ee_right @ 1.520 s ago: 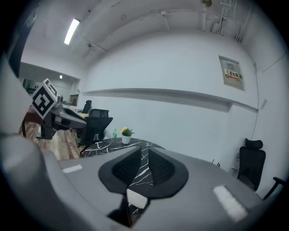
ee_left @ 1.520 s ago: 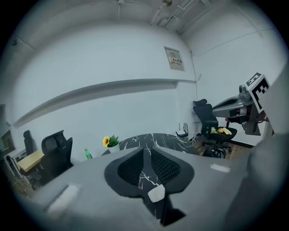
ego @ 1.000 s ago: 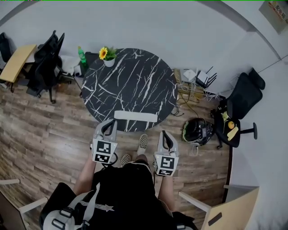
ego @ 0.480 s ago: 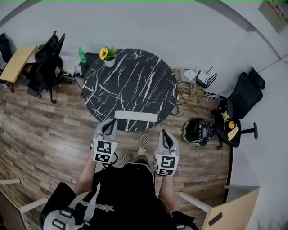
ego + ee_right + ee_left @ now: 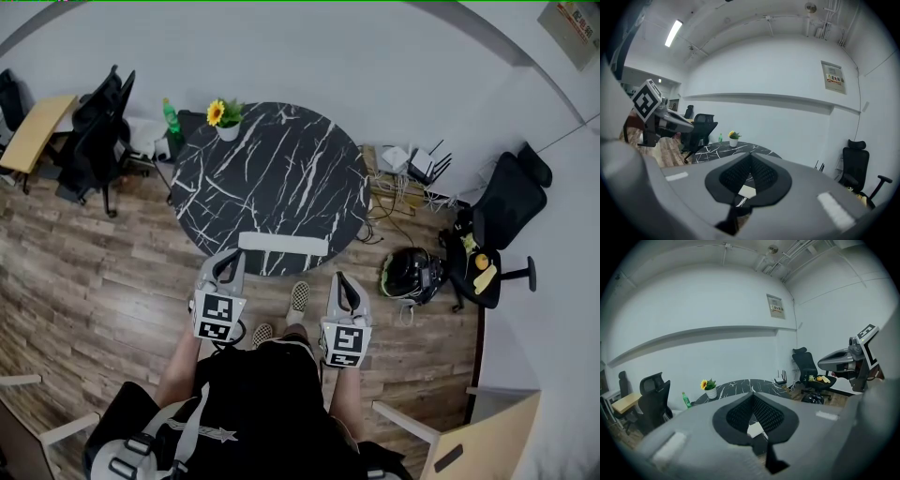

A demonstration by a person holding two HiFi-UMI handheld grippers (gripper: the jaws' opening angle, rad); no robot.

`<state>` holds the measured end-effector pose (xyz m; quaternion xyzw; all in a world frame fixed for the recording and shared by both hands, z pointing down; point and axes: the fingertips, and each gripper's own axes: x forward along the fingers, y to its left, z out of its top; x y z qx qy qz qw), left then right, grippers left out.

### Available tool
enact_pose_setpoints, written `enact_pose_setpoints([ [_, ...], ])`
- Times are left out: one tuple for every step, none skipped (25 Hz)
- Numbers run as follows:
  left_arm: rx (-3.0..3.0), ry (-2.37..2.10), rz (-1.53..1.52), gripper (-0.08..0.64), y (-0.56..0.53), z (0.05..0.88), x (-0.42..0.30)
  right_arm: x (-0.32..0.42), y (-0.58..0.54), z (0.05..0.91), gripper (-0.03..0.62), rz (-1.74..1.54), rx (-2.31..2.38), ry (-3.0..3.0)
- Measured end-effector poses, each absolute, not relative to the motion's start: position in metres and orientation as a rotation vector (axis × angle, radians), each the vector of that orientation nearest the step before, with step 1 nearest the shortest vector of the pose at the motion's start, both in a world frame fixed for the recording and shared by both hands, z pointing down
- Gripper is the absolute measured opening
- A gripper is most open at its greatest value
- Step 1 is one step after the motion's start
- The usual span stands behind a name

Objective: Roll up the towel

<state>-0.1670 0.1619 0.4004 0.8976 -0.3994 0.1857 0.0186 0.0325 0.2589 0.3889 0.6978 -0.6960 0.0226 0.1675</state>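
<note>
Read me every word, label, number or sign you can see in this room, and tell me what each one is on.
Nothing here can be read clearly.
On the wall sign: red and dark print, too small to read.
On the green bottle: any label is too small to read.
On the cubes of the left hand-held gripper and the right hand-held gripper: black-and-white square patterns, no words.

Left gripper view: the left gripper (image 5: 752,397) body blocks the near half of the counter (image 5: 740,384). The towel (image 5: 755,430) is just a pale sliver through the notch. Right gripper view: same, the right gripper (image 5: 751,155) body hides all but a scrap of towel. Head view: wall sign (image 5: 570,21) clipped by the corner, print unreadable. Yellow items (image 5: 482,267) on the office chair (image 5: 511,197) are too small to identify. Person (image 5: 253,403) cut off at the bottom edge.
</note>
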Motion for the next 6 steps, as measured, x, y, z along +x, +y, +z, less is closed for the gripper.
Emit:
enact_pose_setpoints([
  [2.786, -1.24, 0.579, 0.011, 0.1616, 0.4012, -0.1667, 0.033, 0.2586, 0.3896, 0.005, 0.067, 1.984, -1.979],
  [2.785, -1.241, 0.581, 0.011, 0.1612, 0.402, -0.1667, 0.0332, 0.2582, 0.3904, 0.005, 0.07, 1.983, -1.976],
  [2.785, -1.241, 0.582, 0.011, 0.1608, 0.4026, -0.1668, 0.0333, 0.2579, 0.3911, 0.005, 0.072, 1.984, -1.974],
  [2.785, -1.241, 0.581, 0.011, 0.1606, 0.4031, -0.167, 0.0332, 0.2576, 0.3917, 0.005, 0.074, 1.984, -1.973],
  [2.786, -1.24, 0.581, 0.011, 0.1606, 0.4035, -0.1672, 0.033, 0.2574, 0.3923, 0.005, 0.076, 1.984, -1.972],
  [2.786, -1.24, 0.58, 0.011, 0.1605, 0.4038, -0.1675, 0.0327, 0.2572, 0.393, 0.005, 0.076, 1.984, -1.972],
])
